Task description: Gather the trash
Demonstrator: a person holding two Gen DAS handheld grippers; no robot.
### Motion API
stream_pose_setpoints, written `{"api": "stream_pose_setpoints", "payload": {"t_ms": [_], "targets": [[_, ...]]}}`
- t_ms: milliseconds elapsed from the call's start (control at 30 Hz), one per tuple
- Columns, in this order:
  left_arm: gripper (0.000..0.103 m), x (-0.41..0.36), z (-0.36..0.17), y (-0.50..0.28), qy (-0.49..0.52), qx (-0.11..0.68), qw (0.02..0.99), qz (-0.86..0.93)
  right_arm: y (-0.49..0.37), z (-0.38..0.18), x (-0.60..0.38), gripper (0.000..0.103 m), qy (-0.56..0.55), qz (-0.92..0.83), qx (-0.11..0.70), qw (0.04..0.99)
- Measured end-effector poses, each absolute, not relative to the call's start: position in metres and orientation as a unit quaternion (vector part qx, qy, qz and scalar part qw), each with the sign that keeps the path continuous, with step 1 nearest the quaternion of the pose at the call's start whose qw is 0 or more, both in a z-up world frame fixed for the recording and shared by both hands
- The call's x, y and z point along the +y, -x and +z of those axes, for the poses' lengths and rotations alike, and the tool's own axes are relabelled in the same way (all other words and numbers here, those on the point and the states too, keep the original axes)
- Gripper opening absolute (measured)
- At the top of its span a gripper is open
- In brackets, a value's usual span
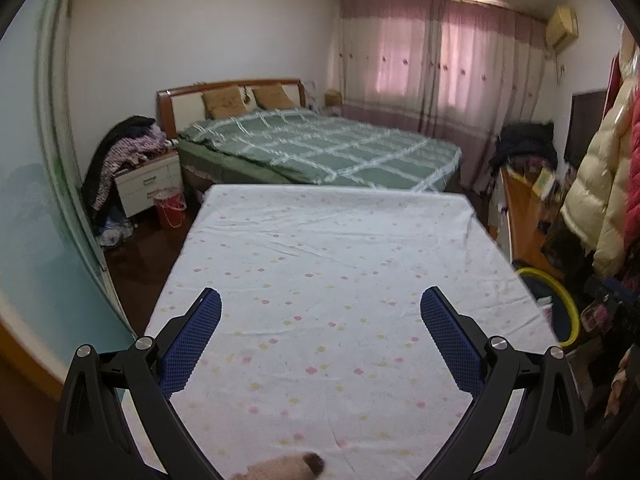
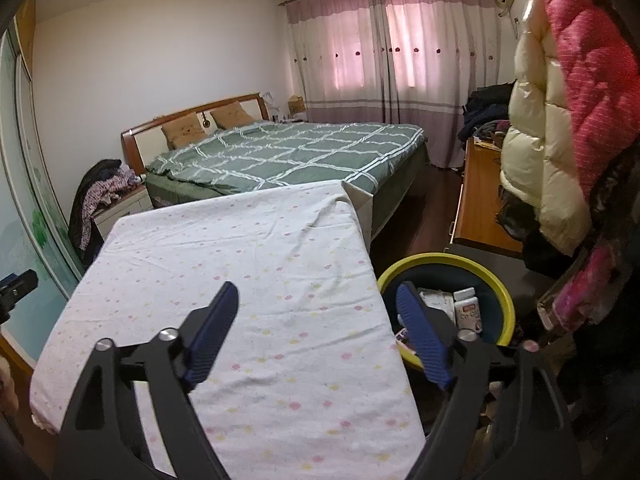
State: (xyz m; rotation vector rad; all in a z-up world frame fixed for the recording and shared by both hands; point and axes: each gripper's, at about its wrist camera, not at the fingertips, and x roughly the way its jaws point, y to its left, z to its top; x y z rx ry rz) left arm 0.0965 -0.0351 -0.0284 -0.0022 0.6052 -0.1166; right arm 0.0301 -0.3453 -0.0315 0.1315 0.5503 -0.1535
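Tongs gape empty in both my hands: left tongs [image 1: 320, 300], right tongs [image 2: 318, 296]. At two o'clock the bin [image 2: 505, 300] already holds a bottle [image 2: 467, 312] and wrappers; the sheet [image 2: 240, 264] looks nearly cleared.

Trash [image 2: 466, 308] in yellow-rimmed bin [image 2: 444, 260], beside table.
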Motion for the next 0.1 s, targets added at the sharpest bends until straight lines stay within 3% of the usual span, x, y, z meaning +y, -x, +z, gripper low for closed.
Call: {"api": "stream_pose_setpoints", "payload": {"t_ms": [100], "targets": [[0.098,-0.034,-0.046,-0.144,-0.018,0.318,0.947,-0.032,-0.064,-0.042,-0.343,0.083,-0.062,-0.066,0.293,0.952]]}}
